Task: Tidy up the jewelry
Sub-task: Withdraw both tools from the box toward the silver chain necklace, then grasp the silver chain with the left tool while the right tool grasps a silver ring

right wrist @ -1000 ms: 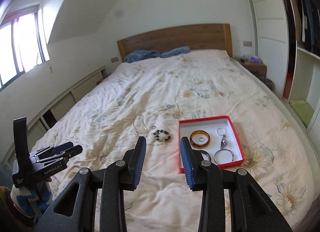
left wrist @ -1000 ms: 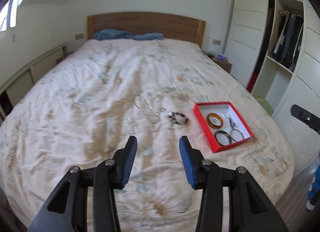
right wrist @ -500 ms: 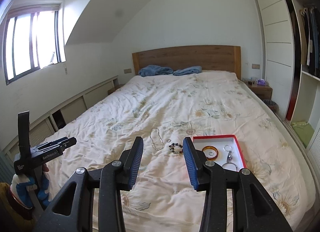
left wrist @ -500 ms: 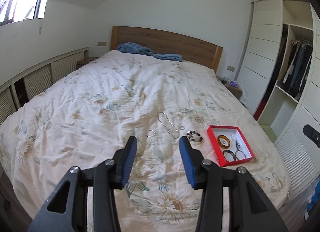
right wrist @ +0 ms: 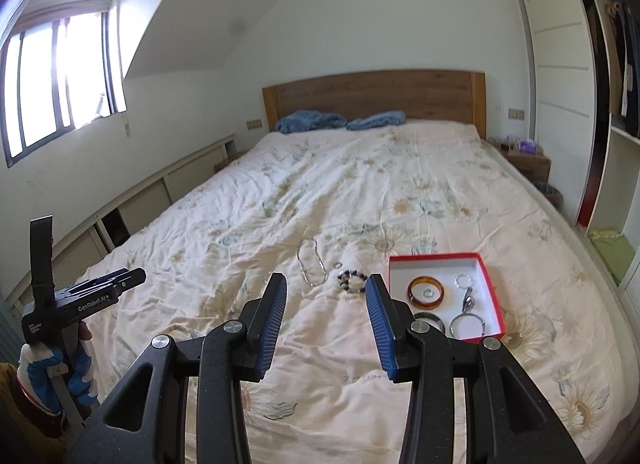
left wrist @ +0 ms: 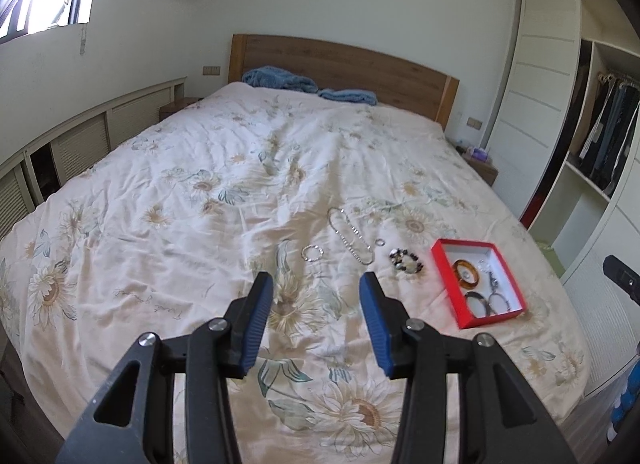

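Observation:
A red box (left wrist: pixel 440 254) (right wrist: pixel 490 282) with a white inside lies on the bed near its right edge. It holds an amber bangle (left wrist: pixel 466 268) (right wrist: pixel 426 292), a dark bangle (left wrist: pixel 476 298) and silver pieces (right wrist: pixel 466 322). Left of it on the floral bedspread lie a beaded bracelet (left wrist: pixel 406 258) (right wrist: pixel 352 278), a small ring (left wrist: pixel 380 242) (right wrist: pixel 338 265), a silver chain necklace (left wrist: pixel 350 234) (right wrist: pixel 310 264) and a small silver bracelet (left wrist: pixel 312 253). My left gripper (left wrist: pixel 316 304) is open and empty, well short of them. My right gripper (right wrist: pixel 326 304) is open and empty above the bed's foot.
The bed (left wrist: pixel 200 184) has a wooden headboard (right wrist: pixel 376 98) and blue pillows (left wrist: pixel 280 78). An open wardrobe (left wrist: pixel 592 152) with hanging clothes stands at the right. Low cabinets (right wrist: pixel 132 212) and a window (right wrist: pixel 60 72) line the left wall. A nightstand (right wrist: pixel 526 160) stands by the headboard.
Both grippers have pulled back and up from the bed, so the jewelry and box look smaller and farther. Both stay open.

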Motion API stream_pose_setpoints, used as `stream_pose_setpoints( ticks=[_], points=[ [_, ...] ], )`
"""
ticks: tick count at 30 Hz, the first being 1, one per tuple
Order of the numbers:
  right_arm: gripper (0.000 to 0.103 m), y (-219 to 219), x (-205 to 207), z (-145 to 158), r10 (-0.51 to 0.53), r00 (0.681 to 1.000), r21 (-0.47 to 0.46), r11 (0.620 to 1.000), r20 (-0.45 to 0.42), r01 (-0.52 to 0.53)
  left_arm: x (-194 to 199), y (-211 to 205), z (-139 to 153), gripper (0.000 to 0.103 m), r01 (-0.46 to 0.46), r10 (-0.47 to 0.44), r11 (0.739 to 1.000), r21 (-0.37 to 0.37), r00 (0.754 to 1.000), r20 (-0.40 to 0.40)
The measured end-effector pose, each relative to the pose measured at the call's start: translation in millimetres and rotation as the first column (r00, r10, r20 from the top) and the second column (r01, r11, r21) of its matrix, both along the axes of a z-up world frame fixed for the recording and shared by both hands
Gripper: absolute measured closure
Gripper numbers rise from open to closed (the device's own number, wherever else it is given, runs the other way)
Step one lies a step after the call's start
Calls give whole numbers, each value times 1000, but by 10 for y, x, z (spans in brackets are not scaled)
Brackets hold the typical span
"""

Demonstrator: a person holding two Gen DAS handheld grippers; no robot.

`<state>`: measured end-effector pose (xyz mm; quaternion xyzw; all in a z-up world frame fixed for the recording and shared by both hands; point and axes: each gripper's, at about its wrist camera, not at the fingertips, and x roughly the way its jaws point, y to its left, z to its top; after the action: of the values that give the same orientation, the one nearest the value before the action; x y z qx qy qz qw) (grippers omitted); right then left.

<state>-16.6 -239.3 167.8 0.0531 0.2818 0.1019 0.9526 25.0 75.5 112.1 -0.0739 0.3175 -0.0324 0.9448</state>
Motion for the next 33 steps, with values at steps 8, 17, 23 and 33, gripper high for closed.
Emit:
stream_pose_setpoints(
  ticks=[8, 17, 23, 33],
  points=[
    [62, -4, 597, -460, 20, 993, 10, 1000, -114, -19, 568, -9, -367, 60, -3, 3, 1000, -4, 996, -89],
    [63, 71, 1523, -943, 70, 970, -5, 997, -231, -74, 1469, -301, -704, 60, 81, -77, 997, 16, 981, -176],
    [65, 142, 2214, -1193, 110, 954, 1, 993, -279, -114, 2227, -488, -914, 60, 134, -129, 991, 10, 966, -224],
    [69, 241, 3170, -1698, 174, 923, 13, 983, -344, -181, 3162, -883, -1614, 60, 205, -186, 979, 17, 919, -348]
  ],
)
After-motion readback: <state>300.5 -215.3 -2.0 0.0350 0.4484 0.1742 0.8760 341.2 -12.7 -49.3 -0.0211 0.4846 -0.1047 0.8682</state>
